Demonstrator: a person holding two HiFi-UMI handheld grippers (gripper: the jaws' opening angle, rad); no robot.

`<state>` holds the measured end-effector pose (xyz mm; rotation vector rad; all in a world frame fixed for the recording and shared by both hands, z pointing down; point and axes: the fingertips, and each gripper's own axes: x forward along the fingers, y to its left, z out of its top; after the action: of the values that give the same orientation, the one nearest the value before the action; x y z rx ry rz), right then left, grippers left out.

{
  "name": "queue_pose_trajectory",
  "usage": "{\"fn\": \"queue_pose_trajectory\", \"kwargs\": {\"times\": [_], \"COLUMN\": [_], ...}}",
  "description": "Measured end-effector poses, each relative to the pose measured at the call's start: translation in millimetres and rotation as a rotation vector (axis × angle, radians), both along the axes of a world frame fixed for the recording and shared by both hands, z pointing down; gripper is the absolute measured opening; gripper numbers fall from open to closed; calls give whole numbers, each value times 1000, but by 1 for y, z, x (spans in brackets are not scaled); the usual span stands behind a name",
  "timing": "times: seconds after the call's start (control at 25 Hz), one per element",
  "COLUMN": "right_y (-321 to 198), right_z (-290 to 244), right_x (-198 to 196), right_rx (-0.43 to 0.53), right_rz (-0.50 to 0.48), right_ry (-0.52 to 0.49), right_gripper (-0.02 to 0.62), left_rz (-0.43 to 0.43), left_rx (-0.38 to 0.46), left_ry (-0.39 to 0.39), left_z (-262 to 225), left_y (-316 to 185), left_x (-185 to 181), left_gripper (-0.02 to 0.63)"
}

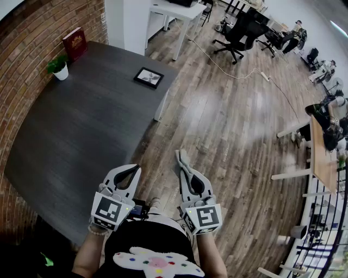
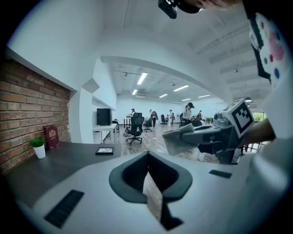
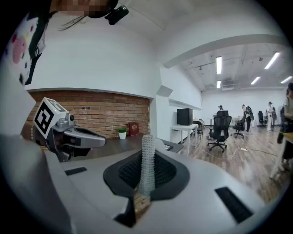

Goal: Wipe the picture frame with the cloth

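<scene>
The right gripper (image 1: 185,169) is shut on a grey cloth (image 1: 181,158), close to the person. Left of it, the left gripper (image 1: 135,169) has its jaws together and holds nothing, by the dark table's (image 1: 81,136) near right edge. The picture frame (image 1: 148,77) lies flat at the table's far right corner.

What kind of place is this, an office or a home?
Most likely an open-plan office: rolling chairs stand on a wide wood floor, a white desk sits beyond the dark table, and long ceiling lights run overhead.
</scene>
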<state>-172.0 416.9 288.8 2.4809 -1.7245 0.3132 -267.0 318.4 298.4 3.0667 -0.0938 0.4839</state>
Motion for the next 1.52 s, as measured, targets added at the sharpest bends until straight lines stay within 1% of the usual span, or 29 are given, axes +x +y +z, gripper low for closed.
{"fn": "queue_pose_trajectory", "kwargs": {"times": [0.2, 0.6, 0.8, 1.2, 1.36, 1.52], "right_y": [-6, -8, 3, 21, 28, 32], "right_z": [6, 7, 8, 14, 18, 21], "right_x": [1, 6, 18, 46, 53, 55], "right_rx": [8, 5, 21, 8, 6, 5], "right_rz": [-2, -21, -20, -50, -62, -72], "right_ry": [-10, -15, -44, -37, -41, -41], "right_gripper": [24, 24, 25, 25, 25, 25], "left_rz": [-1, -14, -29, -52, -77, -81], "left_rx": [13, 20, 27, 38, 40, 39], "left_ry": [3, -7, -9, -26, -14, -25], "left_z": [-1, 2, 1, 7, 6, 12], "left_y": [-9, -7, 1, 20, 28, 34], "left_x": [2, 7, 16, 46, 49, 51], "left_gripper": [9, 9, 9, 9, 9, 9]}}
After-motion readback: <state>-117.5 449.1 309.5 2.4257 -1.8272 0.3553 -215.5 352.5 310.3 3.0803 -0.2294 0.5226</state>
